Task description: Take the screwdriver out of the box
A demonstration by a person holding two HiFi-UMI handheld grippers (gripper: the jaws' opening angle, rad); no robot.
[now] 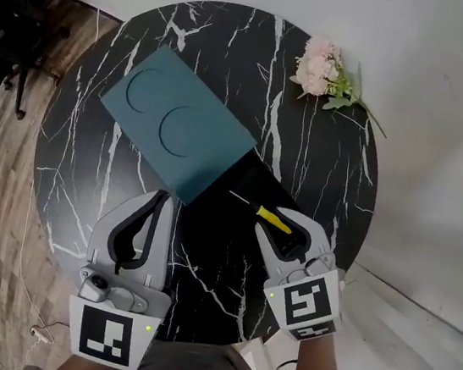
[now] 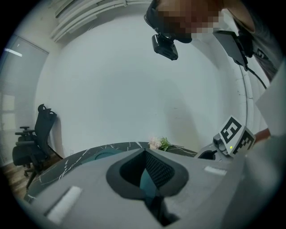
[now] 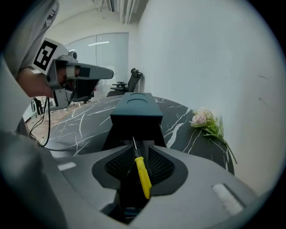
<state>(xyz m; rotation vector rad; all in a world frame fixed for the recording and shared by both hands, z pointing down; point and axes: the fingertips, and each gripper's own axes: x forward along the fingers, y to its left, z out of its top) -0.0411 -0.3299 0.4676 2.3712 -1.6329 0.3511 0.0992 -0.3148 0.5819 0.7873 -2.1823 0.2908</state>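
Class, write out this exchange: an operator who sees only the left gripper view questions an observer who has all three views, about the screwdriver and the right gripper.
Operator: My view shows no screwdriver. Where is it?
Observer: The screwdriver lies in the black tray that sticks out from under the teal box.
Operator: Has the right gripper got hold of it?
Observer: No. The right gripper has its jaws apart on either side of the screwdriver, and they are not pressing it.
Operator: Which way does the shaft point?
Observer: Away from the right gripper, toward the teal box.
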